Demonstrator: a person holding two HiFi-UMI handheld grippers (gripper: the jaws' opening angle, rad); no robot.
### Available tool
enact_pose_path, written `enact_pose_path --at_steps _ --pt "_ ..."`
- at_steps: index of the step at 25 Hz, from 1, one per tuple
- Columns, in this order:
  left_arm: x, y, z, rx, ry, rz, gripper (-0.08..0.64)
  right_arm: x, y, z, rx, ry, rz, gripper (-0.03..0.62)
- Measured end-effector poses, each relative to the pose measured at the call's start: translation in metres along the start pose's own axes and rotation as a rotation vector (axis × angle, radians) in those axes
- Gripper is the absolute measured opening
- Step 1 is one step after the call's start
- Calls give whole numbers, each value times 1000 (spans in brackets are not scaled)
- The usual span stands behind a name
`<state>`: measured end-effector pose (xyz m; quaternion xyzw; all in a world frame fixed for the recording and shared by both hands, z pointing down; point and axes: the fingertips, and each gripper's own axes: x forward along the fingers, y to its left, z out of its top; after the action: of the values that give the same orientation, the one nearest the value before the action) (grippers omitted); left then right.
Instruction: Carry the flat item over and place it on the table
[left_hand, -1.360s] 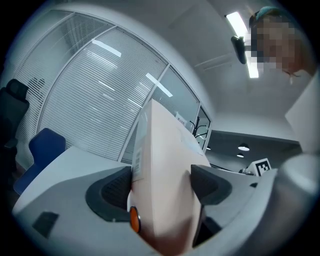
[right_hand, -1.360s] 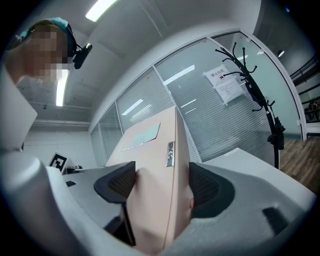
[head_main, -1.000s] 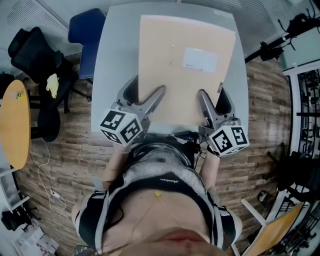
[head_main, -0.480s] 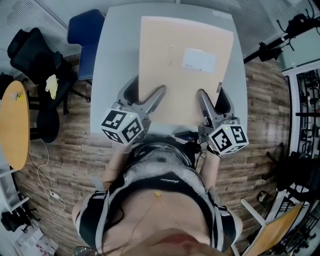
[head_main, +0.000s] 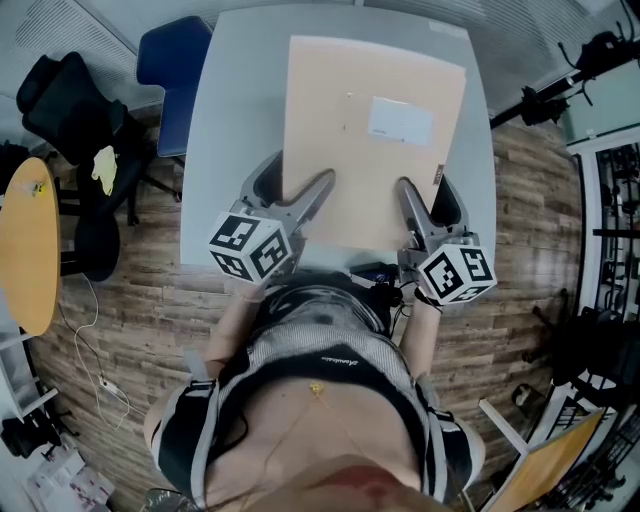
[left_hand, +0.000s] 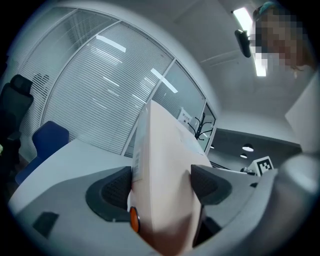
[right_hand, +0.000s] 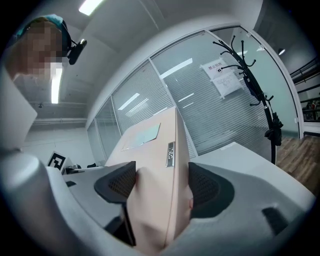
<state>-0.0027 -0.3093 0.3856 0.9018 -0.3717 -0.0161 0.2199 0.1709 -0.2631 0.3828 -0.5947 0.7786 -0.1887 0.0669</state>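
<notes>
1. Here, nearest the person, the left gripper (head_main: 290, 192) and the right gripper (head_main: 427, 205) are each clenched on the flat item's near short edge, one towards each near corner. Their ribbed dark pads press both of its faces.
2. The flat item (head_main: 375, 140) is a thin, stiff, matte tan cardboard rectangle. Its long axis runs straight away from both sets of jaws, over the table's middle towards the far edge. Neither gripper is nearer, so lowering it likely calls for both to drop together.
3. Whether its underside touches the table (head_main: 235, 120) cannot be told.
4. A white label (head_main: 400, 120) sits towards the item's far right corner. The table's smooth grey top shows along both side edges.
</notes>
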Motion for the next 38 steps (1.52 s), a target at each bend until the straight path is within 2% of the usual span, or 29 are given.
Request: enact_pose_path --at_steps 13,17,26,30,38 --pt "27 41 -82 -125 161 54 367 23 -47 -78 102 175 -47 327" --pt "28 62 -119 -175 227 99 367 34 -62 -120 159 253 -45 325" --pt "31 105 -211 -303 370 180 367 50 -91 -208 184 462 -96 327" --pt "33 112 -253 -386 432 169 367 50 -103 -247 240 534 -110 327" --pt "29 122 -294 -452 503 206 367 45 -115 -288 262 630 -142 325"
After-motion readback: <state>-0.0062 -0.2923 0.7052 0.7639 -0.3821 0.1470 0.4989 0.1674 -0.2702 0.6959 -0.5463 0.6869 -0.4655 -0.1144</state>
